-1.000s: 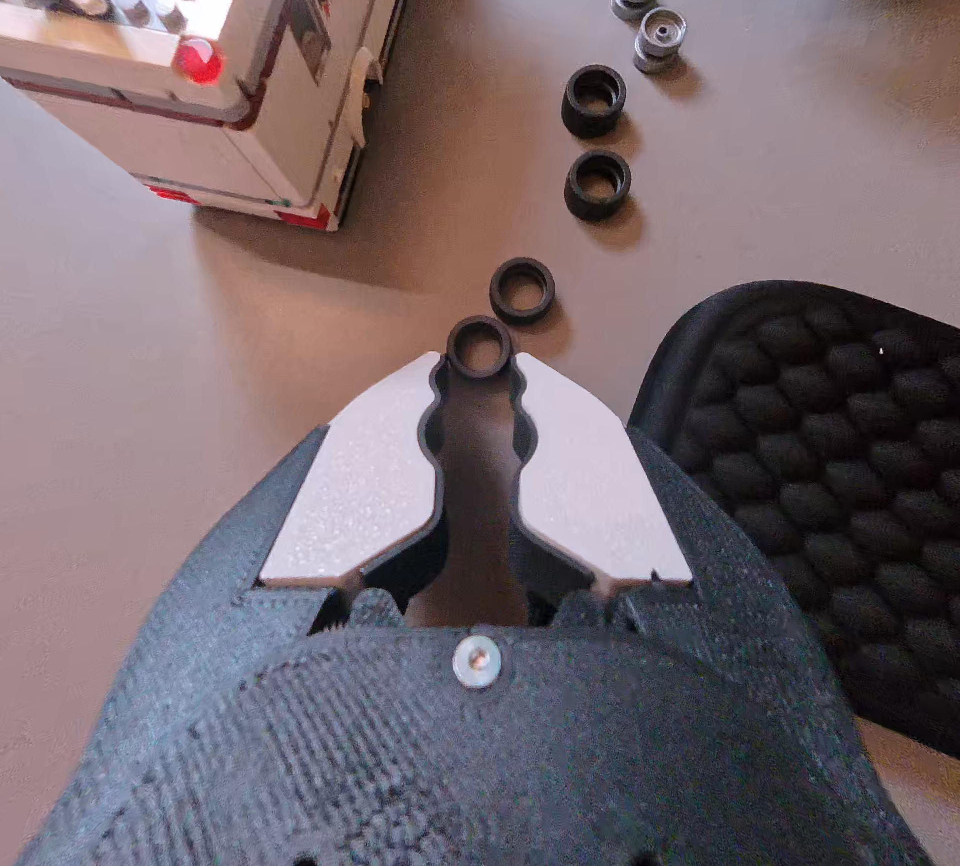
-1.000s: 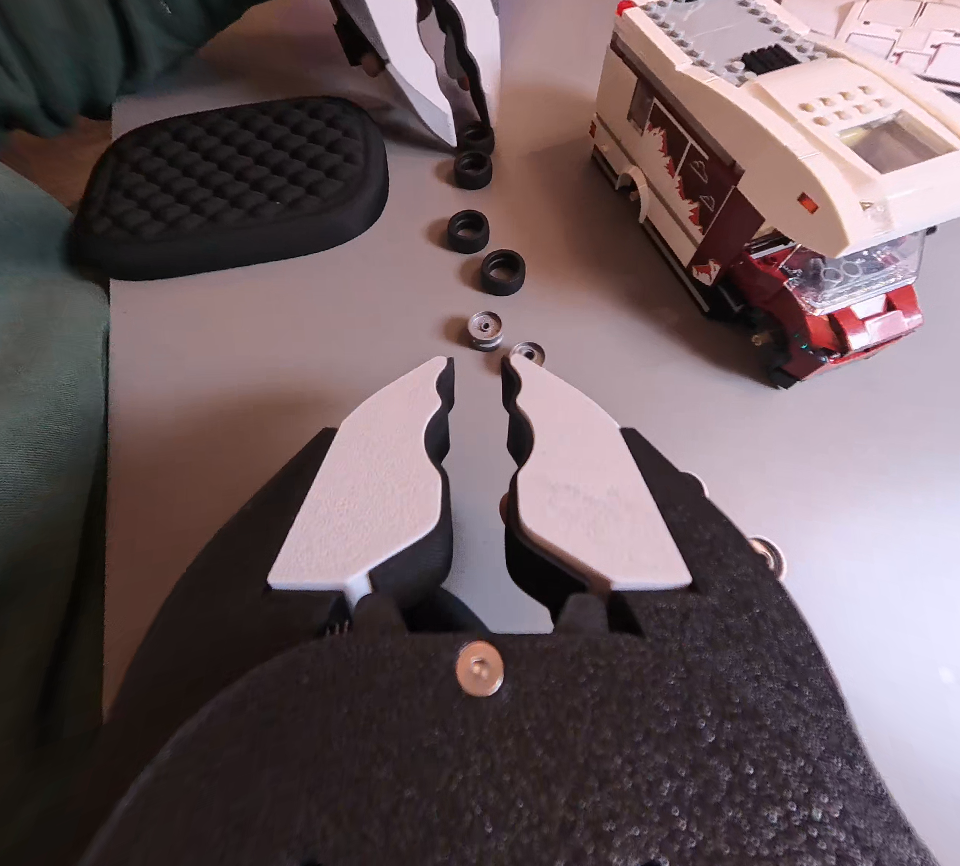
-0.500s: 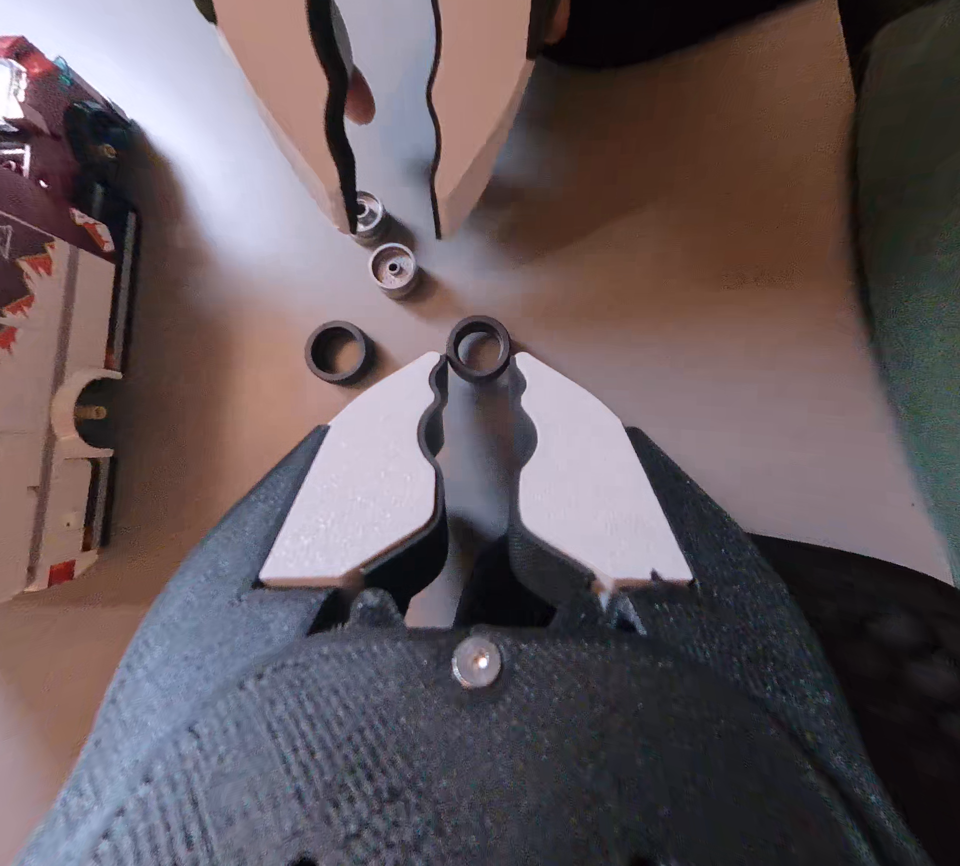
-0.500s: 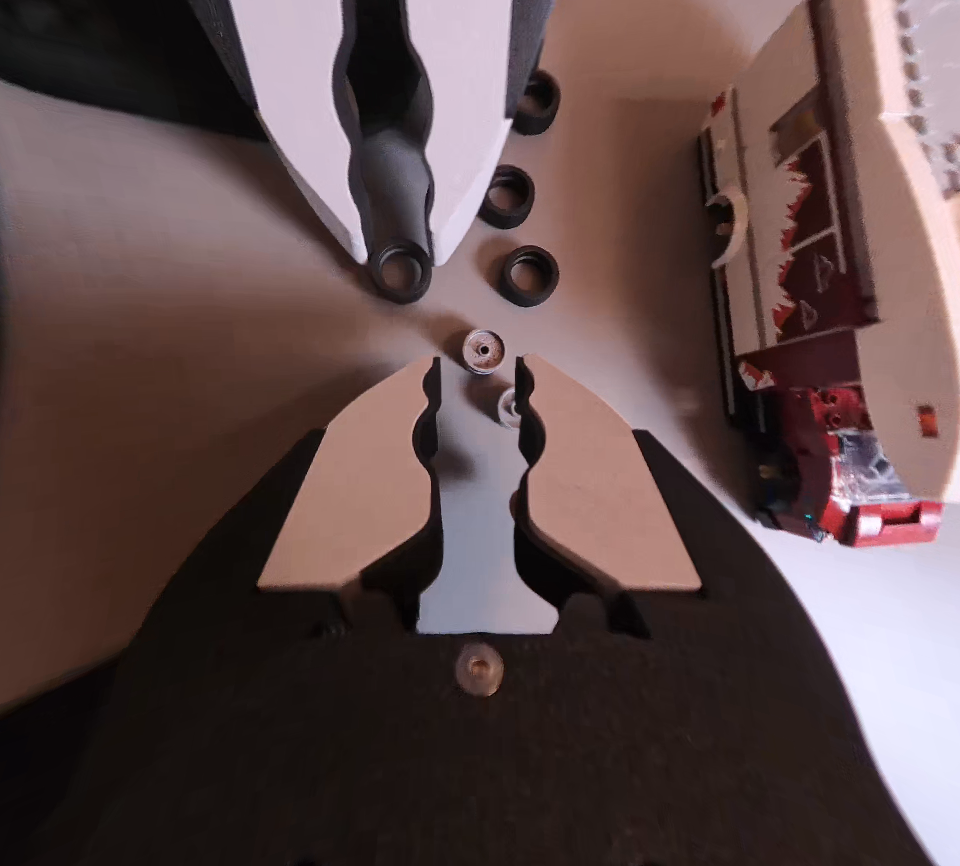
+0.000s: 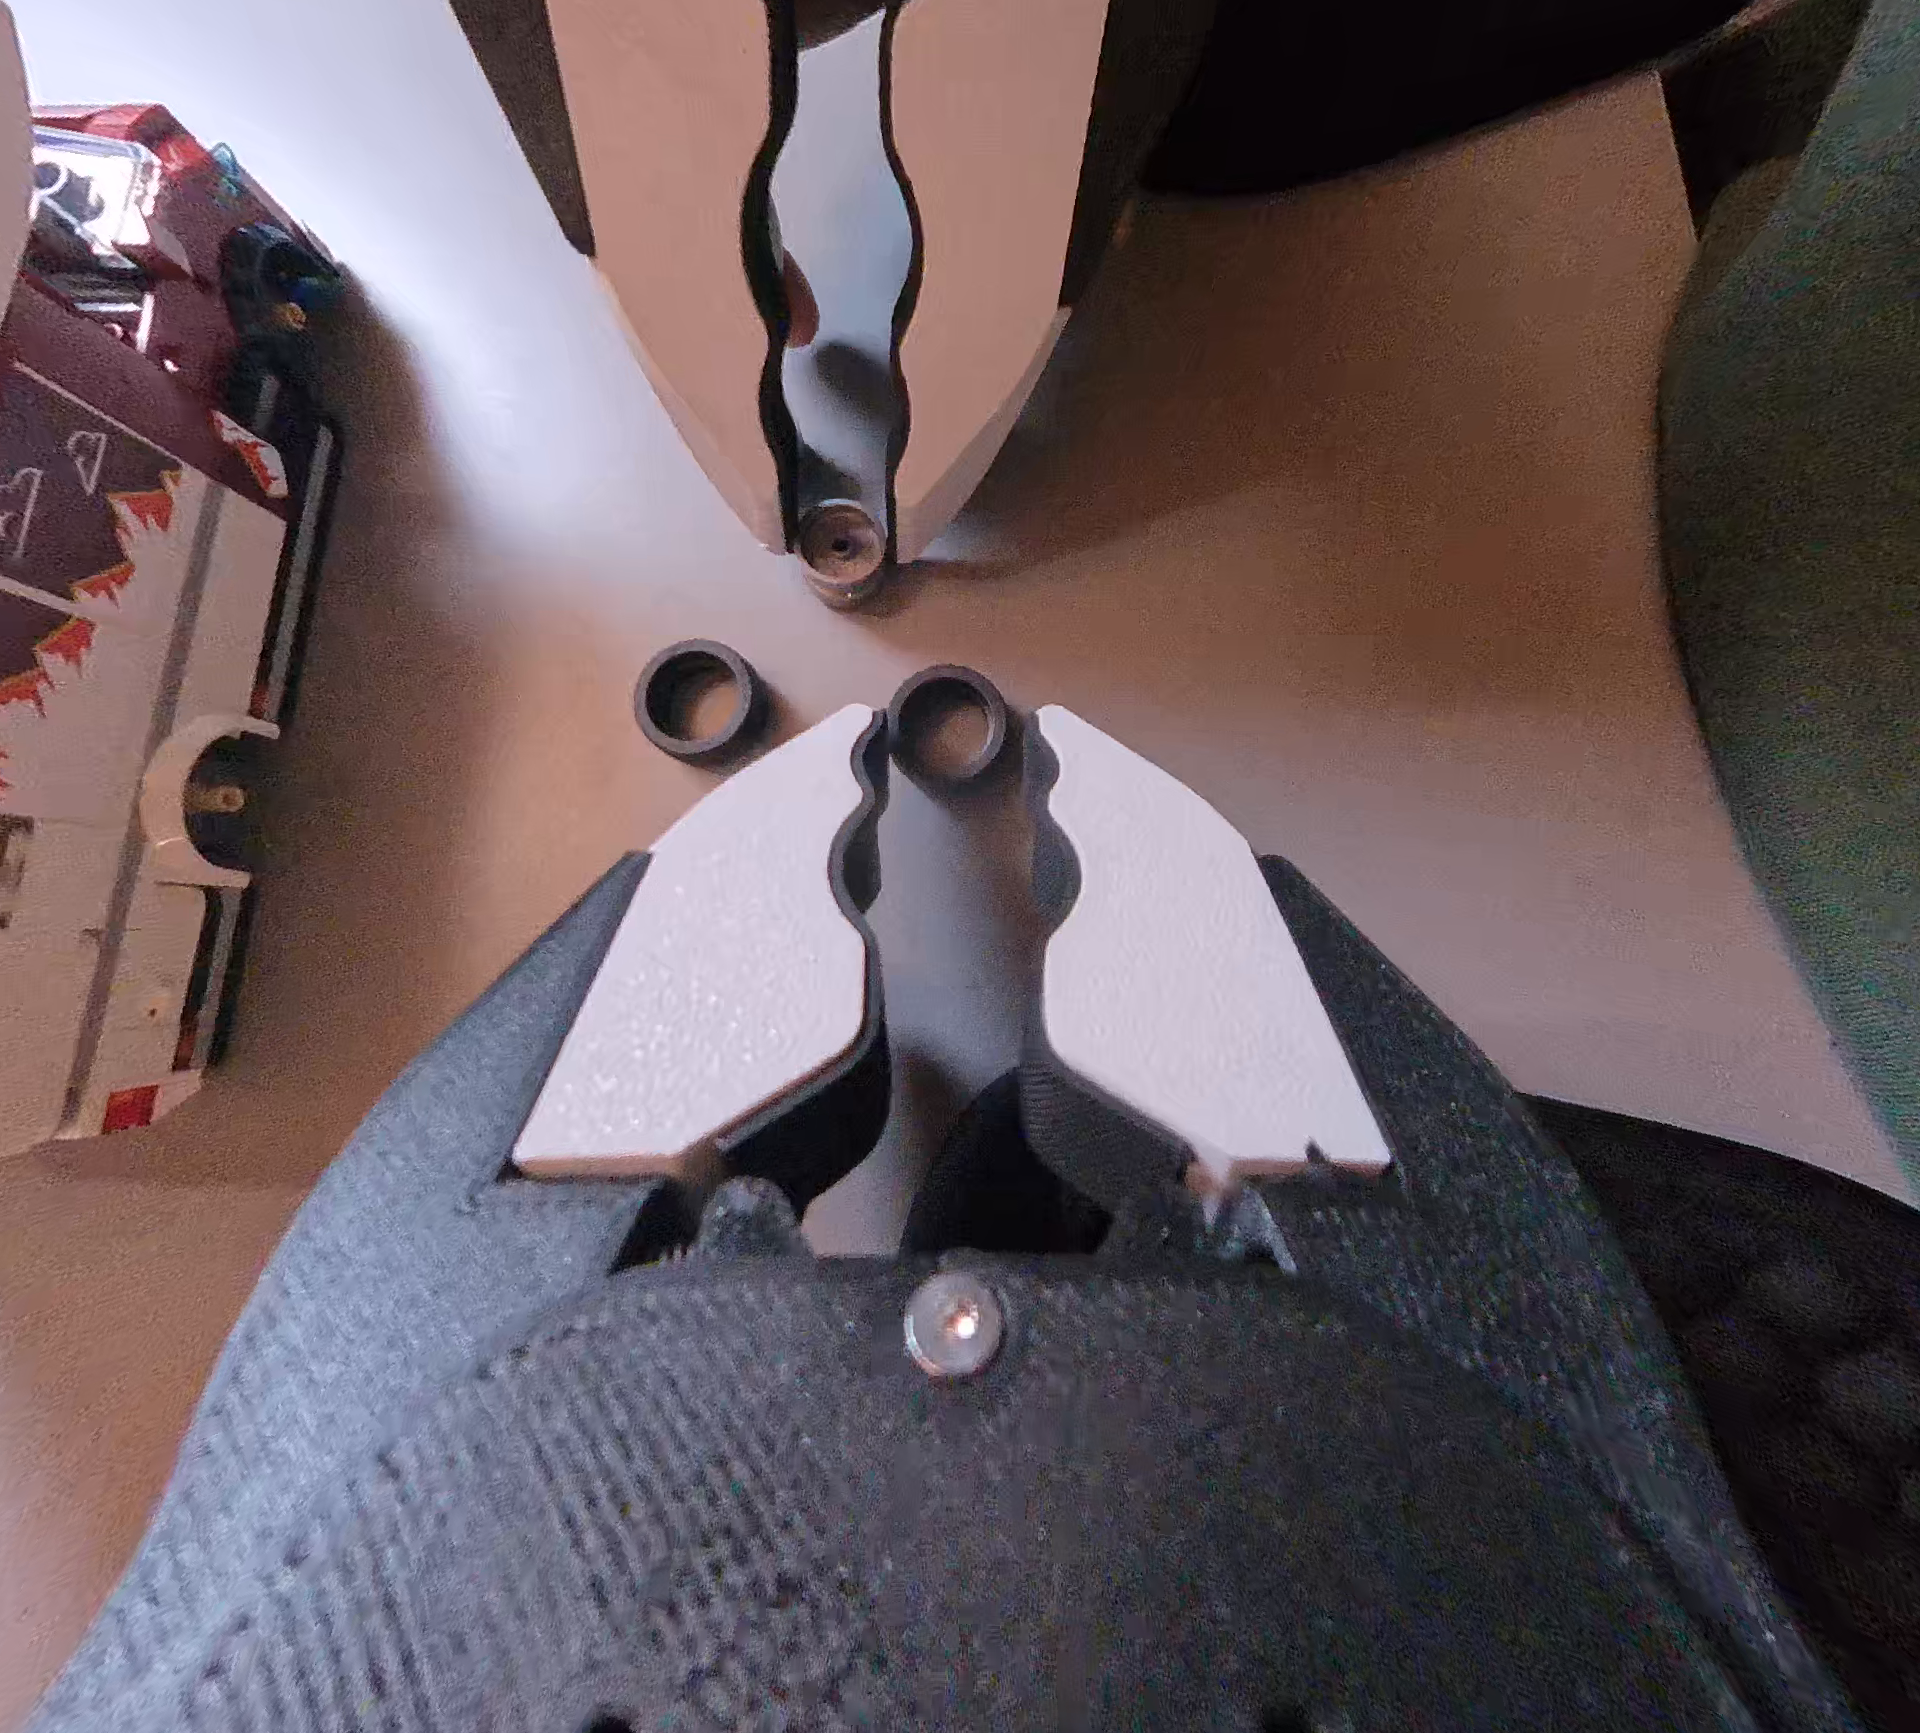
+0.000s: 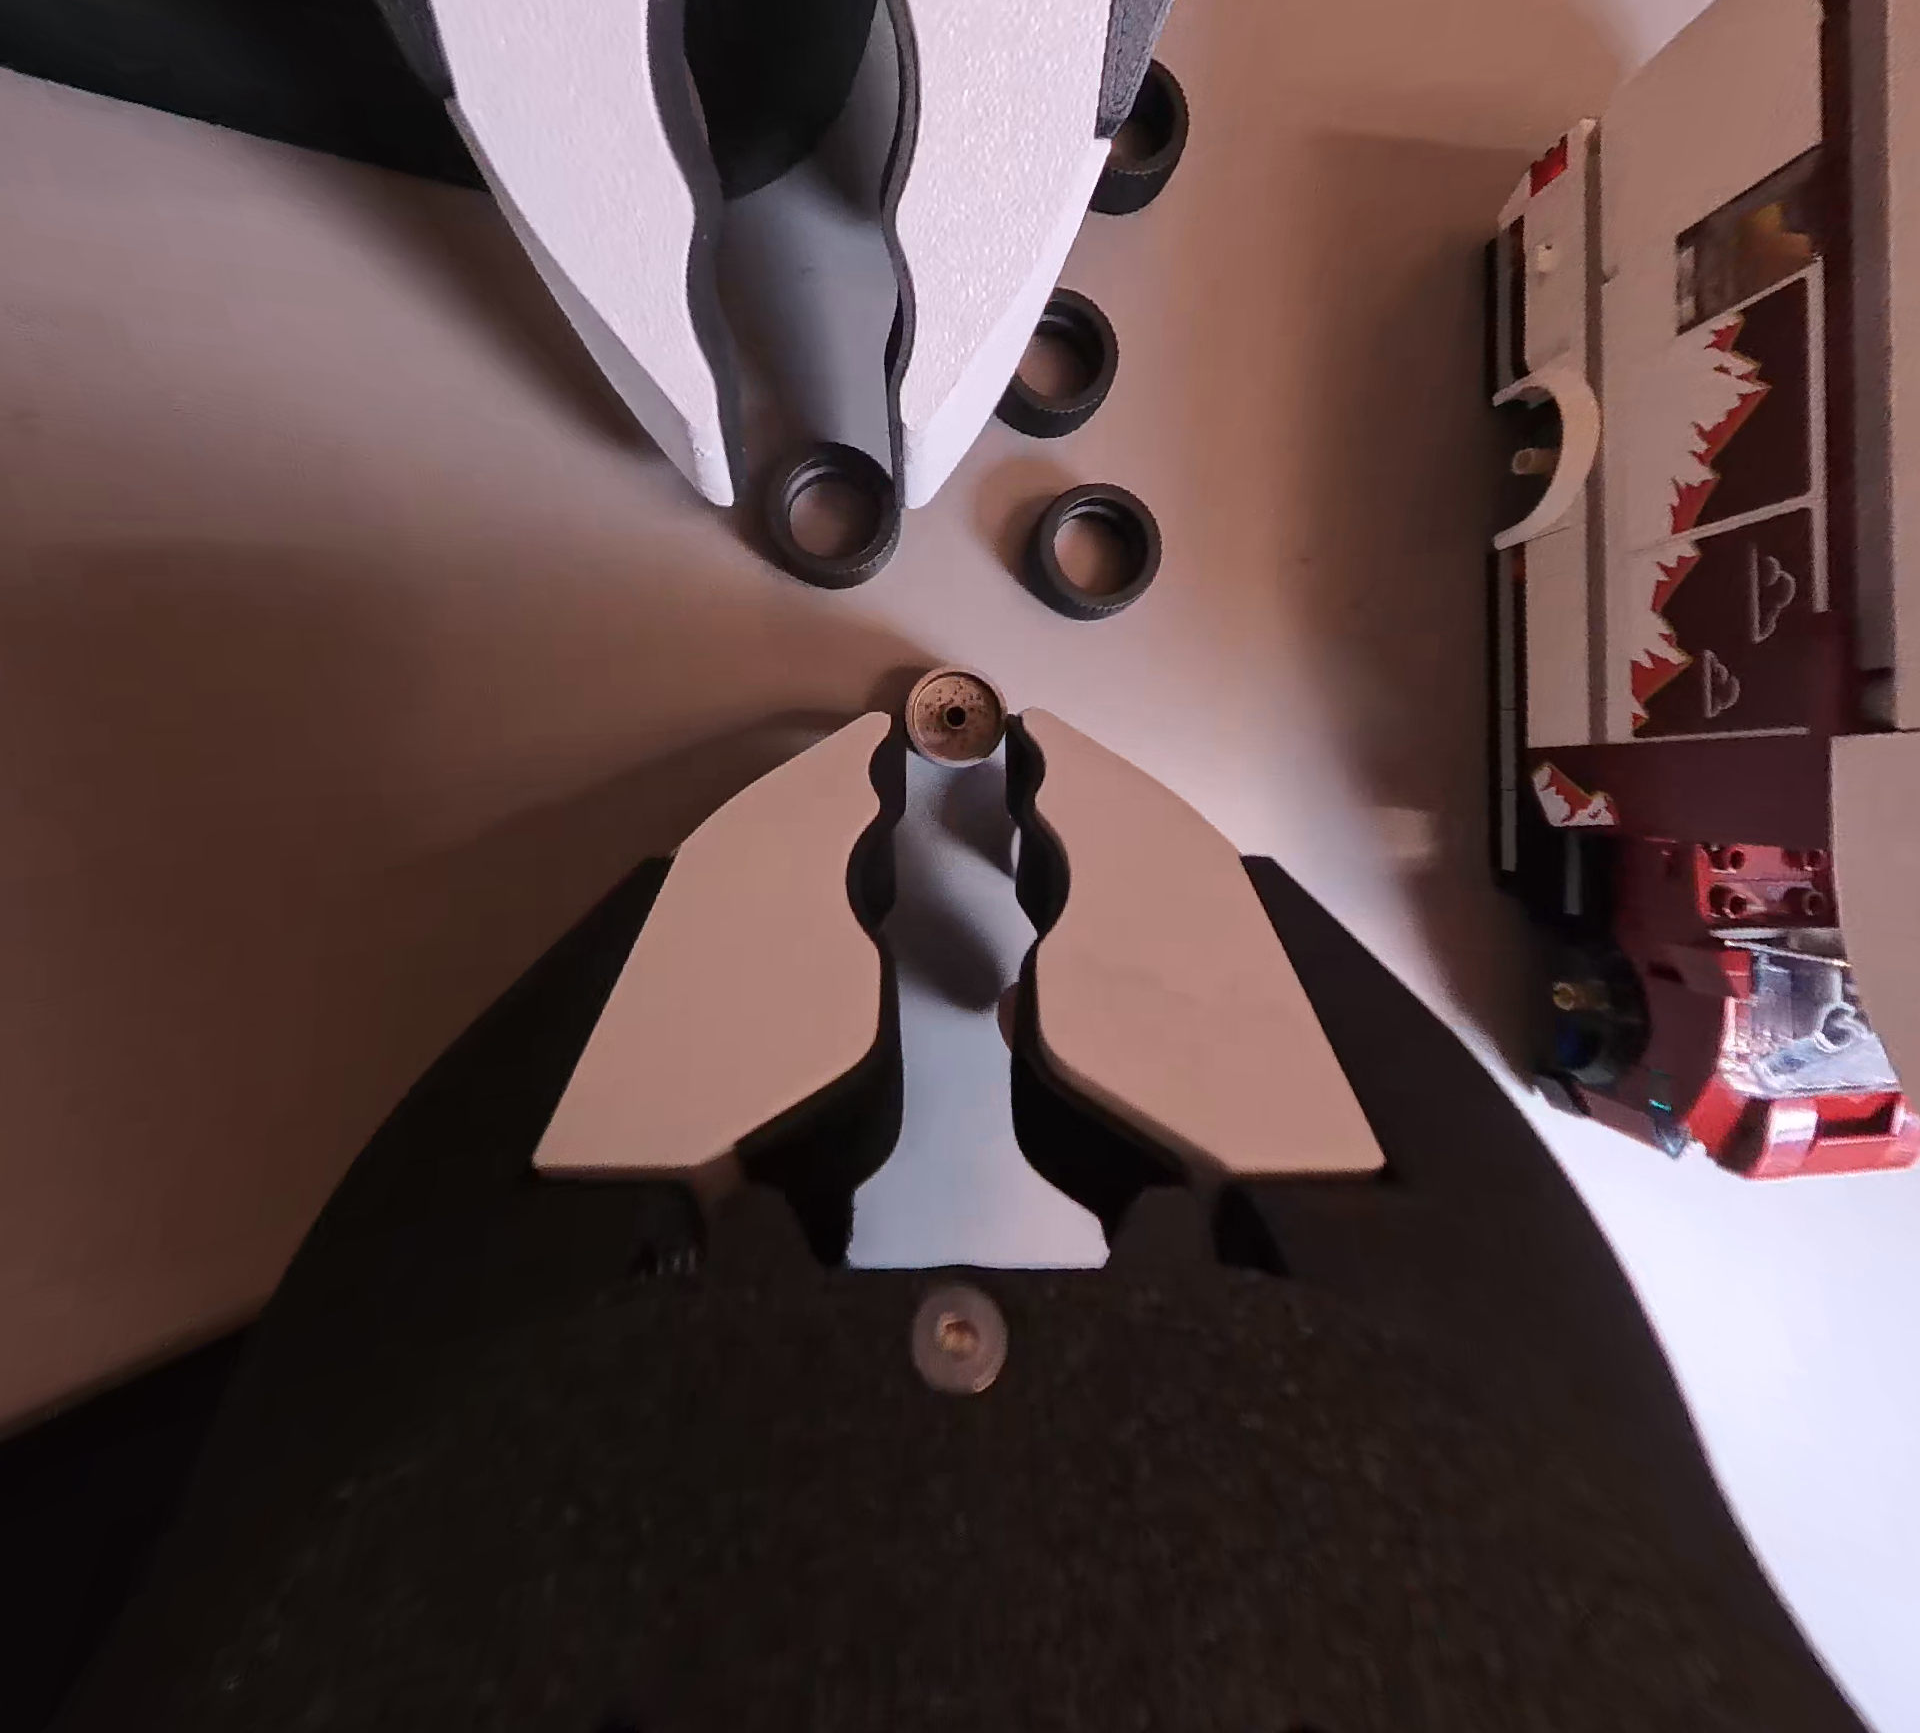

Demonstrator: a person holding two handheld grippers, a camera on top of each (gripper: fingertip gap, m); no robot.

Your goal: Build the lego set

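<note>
My left gripper (image 5: pixel 951 727) is shut on a black rubber tyre (image 5: pixel 948 725) at its fingertips, low over the grey table (image 5: pixel 1299 644). The right wrist view shows this tyre (image 6: pixel 836 530) between the left gripper's tips from the opposite side. My right gripper (image 6: pixel 951 727) is shut on a small grey wheel rim (image 6: pixel 956 719), both pads against its sides. The left wrist view shows that rim (image 5: pixel 840 545) pinched at the right gripper's tips. The two grippers face each other tip to tip, a short way apart.
A loose black tyre (image 5: pixel 694 707) lies left of my left fingertips. Three loose tyres (image 6: pixel 1096 549) (image 6: pixel 1065 379) (image 6: pixel 1138 145) lie in a row. A white and dark red toy camper van (image 6: pixel 1714 540) lies beside them, also in the left wrist view (image 5: pixel 125 644). A green sleeve (image 5: pixel 1818 540) is at the right. The left gripper's tips are roughly 5 cm from the right gripper's.
My right gripper opened, moved forward over the two rims and closed on one. My left gripper kept the tyre and swung round to face the right gripper.
</note>
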